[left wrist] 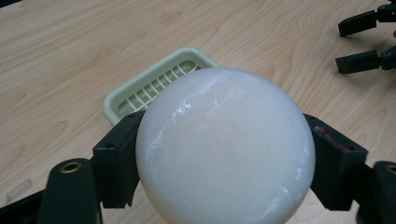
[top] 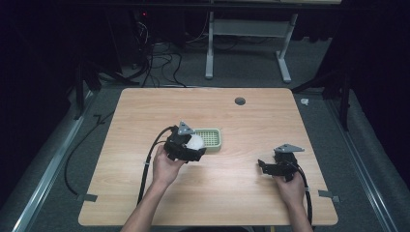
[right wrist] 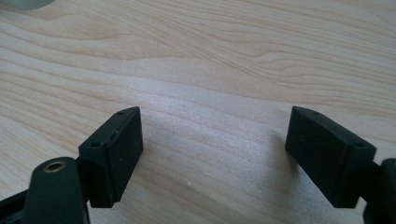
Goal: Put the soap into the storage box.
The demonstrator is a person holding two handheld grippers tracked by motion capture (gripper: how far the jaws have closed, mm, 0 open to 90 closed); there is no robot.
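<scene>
My left gripper [top: 194, 146] is shut on a round white bar of soap [left wrist: 224, 144], with both black jaws pressed against its sides. It holds the soap [top: 195, 141] just above the table at the near left end of a pale green slatted soap dish [top: 211, 137], whose grid [left wrist: 154, 84] shows behind the soap. My right gripper [top: 262, 166] rests at the right of the table, open, with only bare wood between its jaws [right wrist: 212, 154]. In the left gripper view, that right gripper [left wrist: 357, 42] appears at the top right corner.
The light wooden table [top: 241, 193] has a dark round grommet [top: 240, 101] near its far edge. Beyond it are table legs and cables on a grey floor. Tape tabs stick out at the table's near left [top: 87, 197] and near right [top: 329, 195] edges.
</scene>
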